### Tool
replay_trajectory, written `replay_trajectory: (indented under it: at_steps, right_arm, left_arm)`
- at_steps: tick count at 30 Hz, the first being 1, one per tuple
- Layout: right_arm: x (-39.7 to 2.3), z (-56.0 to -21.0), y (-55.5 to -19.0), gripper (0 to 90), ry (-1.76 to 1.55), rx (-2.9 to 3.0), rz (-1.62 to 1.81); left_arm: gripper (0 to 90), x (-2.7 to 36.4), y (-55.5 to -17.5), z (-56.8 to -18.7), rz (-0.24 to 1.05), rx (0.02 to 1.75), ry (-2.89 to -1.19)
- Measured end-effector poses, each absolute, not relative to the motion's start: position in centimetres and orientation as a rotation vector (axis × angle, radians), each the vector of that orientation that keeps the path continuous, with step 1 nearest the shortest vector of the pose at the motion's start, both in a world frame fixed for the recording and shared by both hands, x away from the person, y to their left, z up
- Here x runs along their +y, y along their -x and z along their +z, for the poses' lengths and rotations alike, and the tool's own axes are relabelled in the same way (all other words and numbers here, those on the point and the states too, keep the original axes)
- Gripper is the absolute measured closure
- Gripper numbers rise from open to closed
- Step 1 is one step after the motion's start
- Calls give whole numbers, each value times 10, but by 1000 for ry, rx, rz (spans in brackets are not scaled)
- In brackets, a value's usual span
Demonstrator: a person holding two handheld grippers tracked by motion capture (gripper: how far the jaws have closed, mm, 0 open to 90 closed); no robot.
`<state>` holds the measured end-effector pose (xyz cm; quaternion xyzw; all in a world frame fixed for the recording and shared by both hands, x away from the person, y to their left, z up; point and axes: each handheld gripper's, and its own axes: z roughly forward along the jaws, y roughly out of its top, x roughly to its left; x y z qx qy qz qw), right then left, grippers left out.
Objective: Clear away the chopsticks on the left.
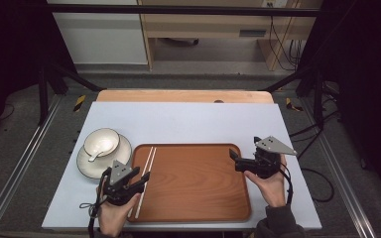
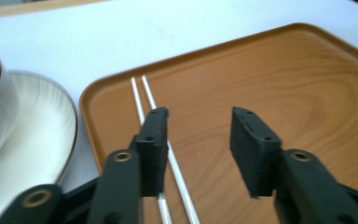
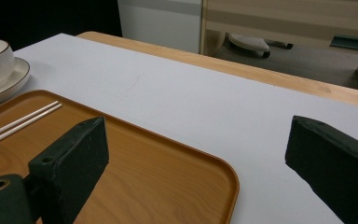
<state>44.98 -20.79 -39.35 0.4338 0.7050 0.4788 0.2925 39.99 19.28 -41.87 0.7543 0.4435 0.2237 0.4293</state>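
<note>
A pale grey-white table top (image 1: 188, 124) lies on a wooden table whose bare edge (image 1: 183, 95) shows along the far side at 12 o'clock. Around it the room is dim: dark grey floor, black frame struts at 10 and 2 o'clock, a white cabinet (image 1: 99, 34) and a light wooden desk (image 1: 213, 22) beyond, with cables hanging at the far right.

A brown wood-grain tray (image 1: 198, 183) sits on the near half of the table. A pair of white chopsticks (image 1: 146, 173) lies along the tray's left edge, side by side, pointing toward 12 o'clock. At 9 o'clock of the tray, just beside it, a white bowl (image 1: 101, 141) with a white spoon (image 1: 96, 154) in it stands on a white plate (image 1: 87, 166).

The left gripper (image 1: 141, 179), held in the person's left hand (image 1: 111, 215) at 7 o'clock, hovers over the near end of the chopsticks; its jaws stand apart with nothing pinched, the chopsticks passing beneath the left jaw in the left gripper view, seemingly untouched, though that jaw hides part of them. The right gripper (image 1: 234, 157), in the right hand (image 1: 270, 186) at 4 o'clock, points leftward over the tray's right edge, jaws wide and empty.
</note>
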Motion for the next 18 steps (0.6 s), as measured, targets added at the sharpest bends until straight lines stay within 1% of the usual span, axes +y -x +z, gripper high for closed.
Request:
replay_trajectory:
  at_steps: [3,8,13,14,18]
  right_arm:
    - [-207,-393,-450,61,-1154,1878,1272]
    - [-208,-393,-449,61,-1156,1873,1276]
    - [-209,-393,-450,60,-1159,1870,1271]
    - [-209,-393,-450,60,-1157,1871,1269]
    - [-210,-395,-451,55,-1176,1866,1260]
  left_arm:
    - [483,197,-406,-409,525,1042,-1907]
    - [389,206,-413,-399,483,922,-1962]
    - [314,226,-418,-403,425,904,-1939]
    - [294,230,-419,-404,424,906,-1937]
    - [223,244,-417,-406,486,914,-1940]
